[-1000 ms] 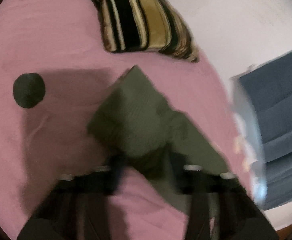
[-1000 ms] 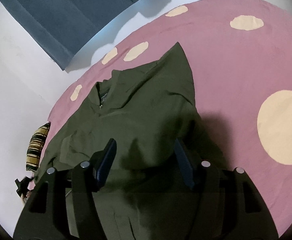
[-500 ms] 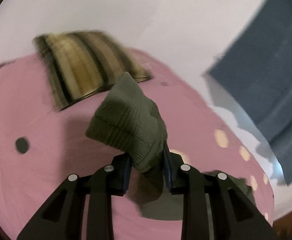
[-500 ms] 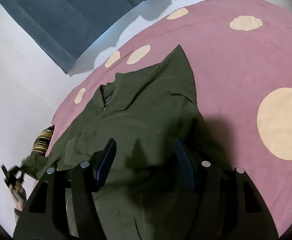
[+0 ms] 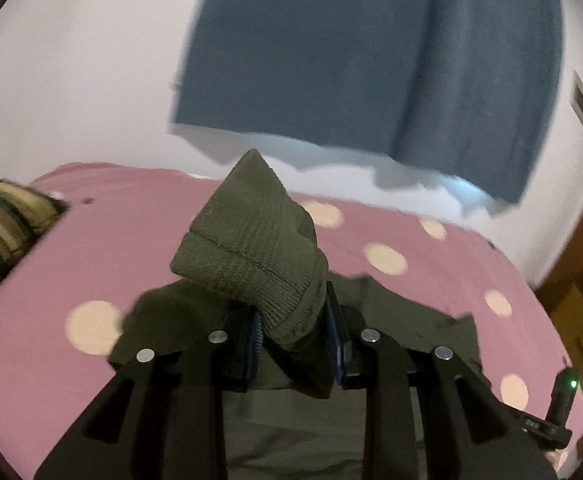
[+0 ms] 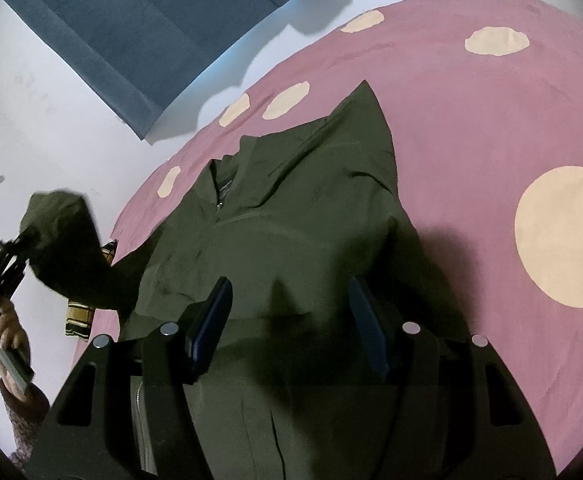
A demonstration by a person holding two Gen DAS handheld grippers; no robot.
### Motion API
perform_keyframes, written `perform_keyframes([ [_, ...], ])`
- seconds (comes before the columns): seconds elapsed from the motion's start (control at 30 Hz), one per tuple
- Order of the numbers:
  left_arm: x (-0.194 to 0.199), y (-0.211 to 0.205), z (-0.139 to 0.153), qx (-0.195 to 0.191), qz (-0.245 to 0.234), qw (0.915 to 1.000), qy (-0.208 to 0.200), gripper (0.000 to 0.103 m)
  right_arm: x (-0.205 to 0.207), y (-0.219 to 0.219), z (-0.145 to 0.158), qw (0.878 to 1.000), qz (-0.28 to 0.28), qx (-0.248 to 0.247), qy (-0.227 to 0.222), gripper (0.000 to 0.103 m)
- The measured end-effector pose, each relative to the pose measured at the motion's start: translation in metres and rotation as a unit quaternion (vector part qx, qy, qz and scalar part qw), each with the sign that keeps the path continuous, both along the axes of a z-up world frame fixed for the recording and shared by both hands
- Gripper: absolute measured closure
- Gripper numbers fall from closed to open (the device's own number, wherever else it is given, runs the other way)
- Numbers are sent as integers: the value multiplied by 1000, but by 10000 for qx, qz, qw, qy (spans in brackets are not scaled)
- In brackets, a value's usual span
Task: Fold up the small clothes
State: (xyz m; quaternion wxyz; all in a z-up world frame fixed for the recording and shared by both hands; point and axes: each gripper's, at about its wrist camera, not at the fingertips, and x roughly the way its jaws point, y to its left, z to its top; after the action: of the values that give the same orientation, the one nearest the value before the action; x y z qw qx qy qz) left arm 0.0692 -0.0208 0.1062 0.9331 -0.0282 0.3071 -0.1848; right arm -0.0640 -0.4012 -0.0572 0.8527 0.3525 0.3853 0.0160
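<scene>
Left tool (image 5: 293,346) is clamped on the ribbed cuff (image 5: 251,256) of an olive green jacket (image 6: 291,208), holding that sleeve end up off the bed, with the jacket body lying just below and ahead of its fingers. Right tool (image 6: 289,320) hangs over the jacket's lower front with its jaws standing apart, and nothing is pinched between them. By the look of it the folding is in its early part: the jacket lies spread face up on the pink dotted bedspread (image 6: 471,120), collar away from the right tool, and only this one sleeve is being brought in; the body folds remain to do. The left wrist view shows the grip on the cuff close up, while the right wrist view gives the whole garment, its zip, and the person's hand (image 6: 7,332) carrying the left tool at its far left.
</scene>
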Motion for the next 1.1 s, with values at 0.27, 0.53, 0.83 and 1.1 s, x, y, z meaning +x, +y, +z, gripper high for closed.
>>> perform_keyframes([
  [0.27, -8, -125, -94, 695, -682, 9919, 818, 75, -1, -5, -8, 9998, -28, 181, 76, 43],
  [0.53, -37, -179, -134, 1529, -1056, 9810, 563, 66, 0, -7, -18, 9993, -23, 337, 187, 43],
  [0.83, -61, -141, -93, 275, -1576, 9856, 545, 33, -6, -12, -7, 9976, -137, 672, 1, 42],
  [1.1, -48, -11, -84, -88, -350, 9990, 253, 31, 21, 5, -2, 9937, 249, 1093, -4, 31],
])
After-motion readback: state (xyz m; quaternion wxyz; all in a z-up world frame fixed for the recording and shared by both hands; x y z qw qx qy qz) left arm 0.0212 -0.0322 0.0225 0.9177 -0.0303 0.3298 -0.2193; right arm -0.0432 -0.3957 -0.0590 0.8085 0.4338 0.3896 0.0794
